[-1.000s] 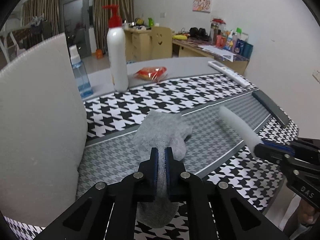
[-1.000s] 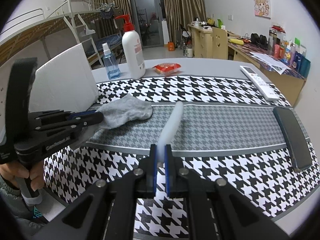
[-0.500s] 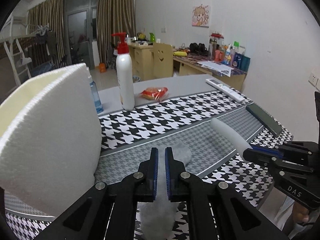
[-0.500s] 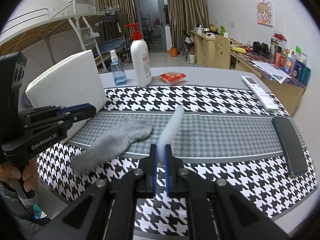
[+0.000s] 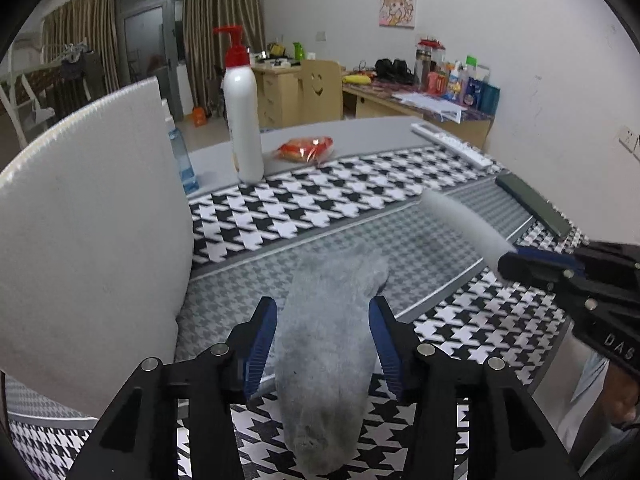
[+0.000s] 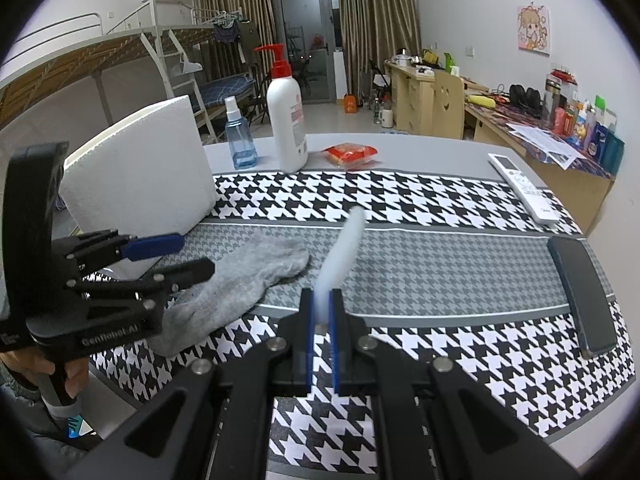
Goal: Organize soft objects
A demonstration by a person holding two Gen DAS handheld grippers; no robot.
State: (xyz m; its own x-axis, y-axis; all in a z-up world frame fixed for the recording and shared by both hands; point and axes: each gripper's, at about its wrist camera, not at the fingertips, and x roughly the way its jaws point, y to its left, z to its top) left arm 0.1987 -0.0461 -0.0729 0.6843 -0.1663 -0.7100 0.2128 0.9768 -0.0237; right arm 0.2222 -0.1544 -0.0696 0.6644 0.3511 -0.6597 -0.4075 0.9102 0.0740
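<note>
Left wrist view: my left gripper (image 5: 323,334) had just been opening, and its jaws stood apart on either side of the grey sock (image 5: 328,344) without pressing it.
Table: the houndstooth cloth (image 6: 420,208) covered most of it, with a finer grey band running across the middle.
Foam block: the big white foam block (image 6: 140,172) stood upright at the left end of the cloth, just beside my left gripper (image 6: 168,256).
Sock: it lay stretched out flat, toe end on the grey band, cuff end near the table's front edge.
Right gripper: my right gripper (image 6: 321,322) was clamped on the lower end of a white foam strip (image 6: 344,248), which stuck up and forward above the cloth.
Risk, sock: the cuff reached close to the edge, so I judged that a brush from the parted fingers as they drew back could drag it off the table.
Risk, strip: held by one end only, it could bend or slip if I swung it, and its free tip could sweep the sock.
In the way: the phone (image 6: 582,292) lay at the right on the cloth, the remote control (image 6: 522,186) beyond it.
Further back: the pump bottle (image 6: 286,120), blue spray bottle (image 6: 239,136) and red snack packet (image 6: 351,154) stood well apart from both soft things.
</note>
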